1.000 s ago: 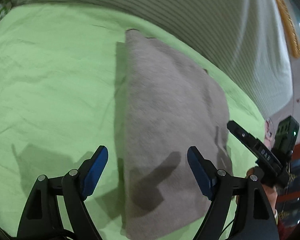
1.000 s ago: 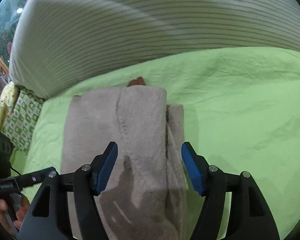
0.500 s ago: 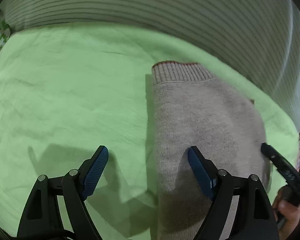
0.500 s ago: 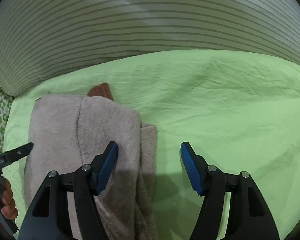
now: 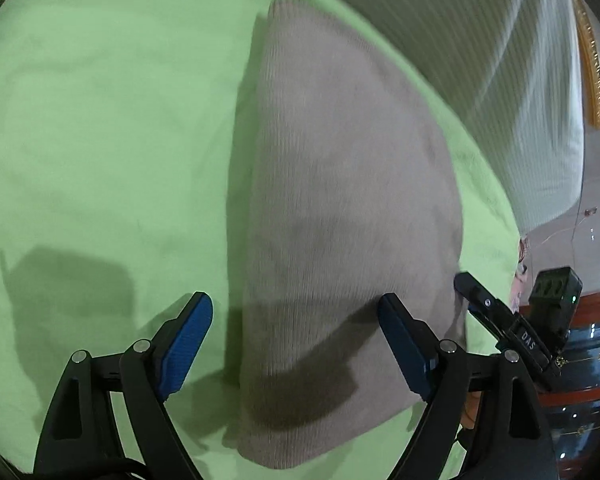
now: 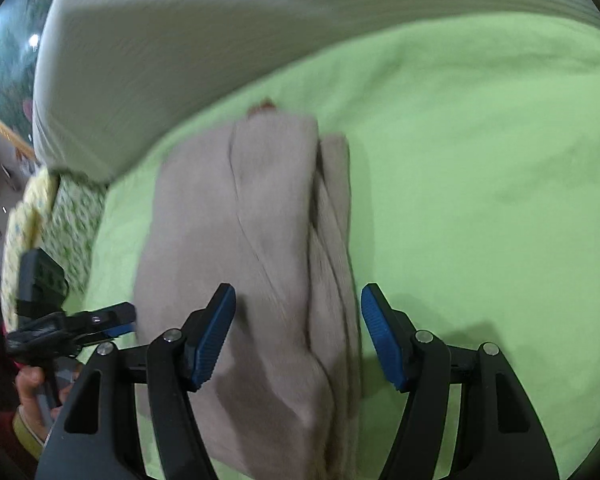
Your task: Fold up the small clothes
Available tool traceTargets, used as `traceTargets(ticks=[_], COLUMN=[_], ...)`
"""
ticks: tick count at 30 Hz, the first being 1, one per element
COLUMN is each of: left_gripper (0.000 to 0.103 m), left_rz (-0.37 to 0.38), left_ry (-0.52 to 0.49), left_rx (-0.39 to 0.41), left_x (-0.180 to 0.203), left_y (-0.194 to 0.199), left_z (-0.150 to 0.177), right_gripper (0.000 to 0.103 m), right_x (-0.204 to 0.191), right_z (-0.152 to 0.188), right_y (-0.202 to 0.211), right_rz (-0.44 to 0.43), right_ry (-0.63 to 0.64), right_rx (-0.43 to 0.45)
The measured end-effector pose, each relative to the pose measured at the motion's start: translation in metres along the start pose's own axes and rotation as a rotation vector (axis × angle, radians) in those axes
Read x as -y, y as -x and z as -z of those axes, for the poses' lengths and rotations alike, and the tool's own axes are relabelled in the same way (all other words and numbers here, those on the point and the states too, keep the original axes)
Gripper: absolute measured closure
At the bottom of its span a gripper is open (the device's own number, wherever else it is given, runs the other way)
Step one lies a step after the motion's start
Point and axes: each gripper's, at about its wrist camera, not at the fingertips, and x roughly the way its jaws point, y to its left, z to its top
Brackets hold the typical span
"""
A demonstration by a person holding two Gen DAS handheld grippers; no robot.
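So the grey knit sweater (image 5: 340, 216) is lying folded into a long narrow bundle on the green bedsheet (image 5: 100, 140), running from the near edge off toward the striped duvet (image 5: 500, 60) at the far side. In the right wrist view the sweater (image 6: 252, 240) shows layered folds along its right edge, plus a little reddish-brown bit (image 6: 262, 105) poking out at the far end. The left gripper (image 5: 294, 344) is spread wide with nothing in it, blue pads hovering over the near end of the bundle. Same deal with the right gripper (image 6: 296, 332): jaws apart, empty, sitting above the near right part of the sweater. Both frames are kinda blurry. There's a green-patterned pillow (image 6: 68, 224) off at the left by the duvet, and a gold picture frame (image 5: 596, 64) at the far right.
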Motion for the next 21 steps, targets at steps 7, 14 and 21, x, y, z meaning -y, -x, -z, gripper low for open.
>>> traceTargets(ticks=[7, 14, 21], left_gripper=[0.01, 0.02, 0.036], left_rz=[0.018, 0.005, -0.036], left_ry=[0.041, -0.019, -0.075], left_rx=[0.004, 0.016, 0.055], left_x=[0.003, 0.025, 0.039], left_y=[-0.023, -0.031, -0.025], left_z=[-0.01, -0.017, -0.015], right_gripper=[0.037, 0.041, 0.064], right_x=[0.01, 0.002, 0.004], right_z=[-0.004, -0.003, 0.002], right_y=[-0.012, -0.03, -0.022], right_rz=[-0.046, -0.106, -0.124], right_ry=[-0.041, -0.087, -0.082], right_rx=[-0.033, -0.049, -0.043])
